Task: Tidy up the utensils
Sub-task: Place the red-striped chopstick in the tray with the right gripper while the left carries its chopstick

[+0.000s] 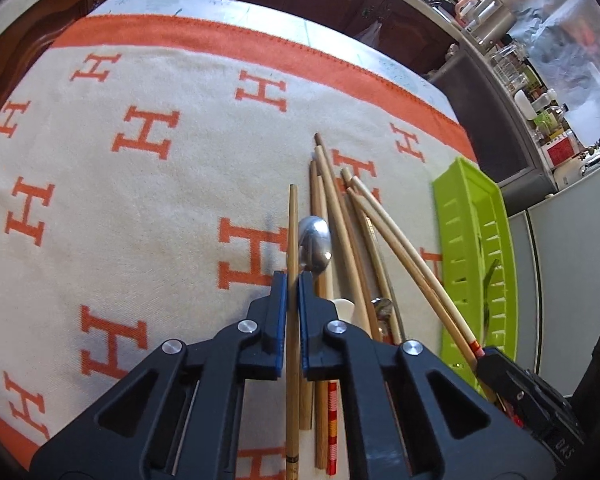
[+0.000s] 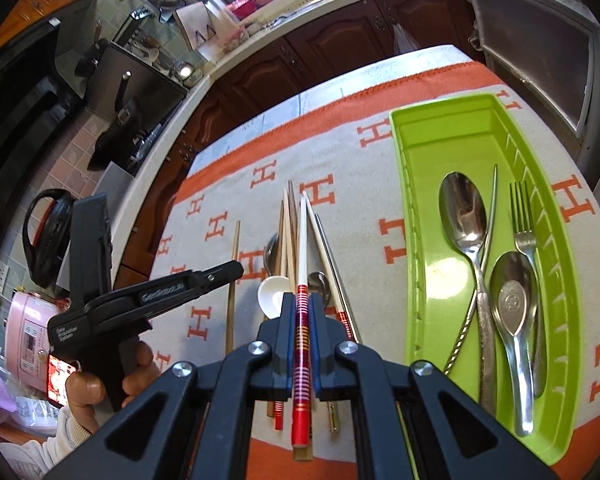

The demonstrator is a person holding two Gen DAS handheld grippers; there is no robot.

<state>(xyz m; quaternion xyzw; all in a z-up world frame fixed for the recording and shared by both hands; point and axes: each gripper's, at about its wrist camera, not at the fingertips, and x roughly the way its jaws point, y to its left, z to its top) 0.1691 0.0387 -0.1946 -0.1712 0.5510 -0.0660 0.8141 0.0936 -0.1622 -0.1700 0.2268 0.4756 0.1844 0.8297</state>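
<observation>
My left gripper [image 1: 293, 280] is shut on a plain wooden chopstick [image 1: 293, 224] that runs forward between its blue pads. Beside it on the cloth lie several more chopsticks [image 1: 340, 216], a metal spoon [image 1: 315, 240] and a white ceramic spoon [image 1: 346, 308]. My right gripper [image 2: 304, 300] is shut on a white chopstick with a red striped end [image 2: 303, 240], held over the same pile [image 2: 288, 232]. The left gripper [image 2: 236, 270] also shows in the right wrist view, over the wooden chopstick [image 2: 233, 280]. A green tray [image 2: 420, 160] holds two spoons [image 2: 462, 208], a fork [image 2: 523, 220] and another utensil.
The table carries a white cloth with orange H letters and an orange border [image 1: 148, 132]. The green tray [image 1: 476, 240] sits at the right of the pile. Dark wooden cabinets [image 2: 340, 44] and a cluttered kitchen counter [image 1: 532, 80] stand beyond the table.
</observation>
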